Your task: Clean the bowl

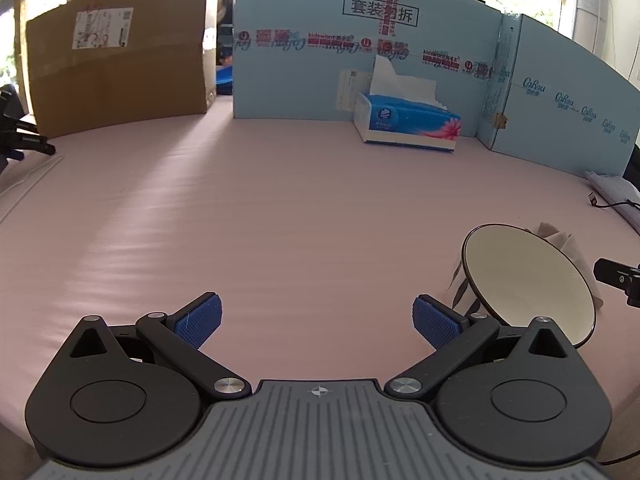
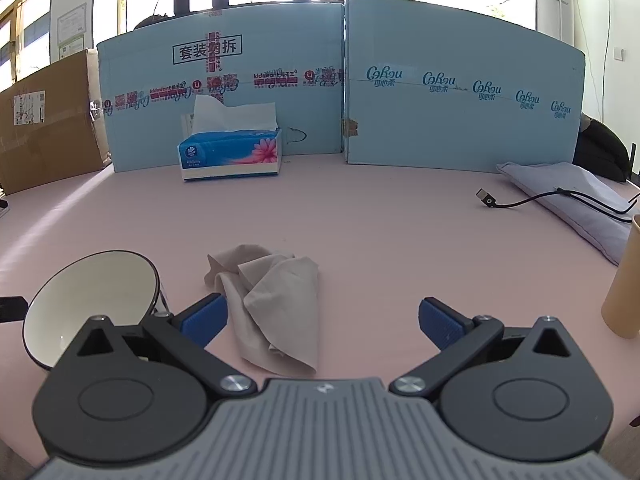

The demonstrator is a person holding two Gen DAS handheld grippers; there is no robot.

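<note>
A cream bowl (image 1: 528,280) with a dark rim and striped outside rests on the pink table, to the right of my left gripper (image 1: 318,322). That gripper is open over bare table with nothing between its blue pads. In the right wrist view the same bowl (image 2: 96,300) lies at the lower left, partly hidden behind the gripper's left arm. A crumpled beige cloth (image 2: 276,300) lies on the table beside the left finger of my right gripper (image 2: 324,324), which is open and holds nothing. A corner of the cloth (image 1: 560,240) shows behind the bowl.
A blue tissue box (image 2: 230,154) stands at the back against light blue cardboard walls (image 2: 440,80). A brown carton (image 1: 116,68) stands at the back left. A grey pouch (image 2: 568,196) with a black cable (image 2: 516,200) lies at the right, and a tan paper cup (image 2: 624,284) stands near the right edge.
</note>
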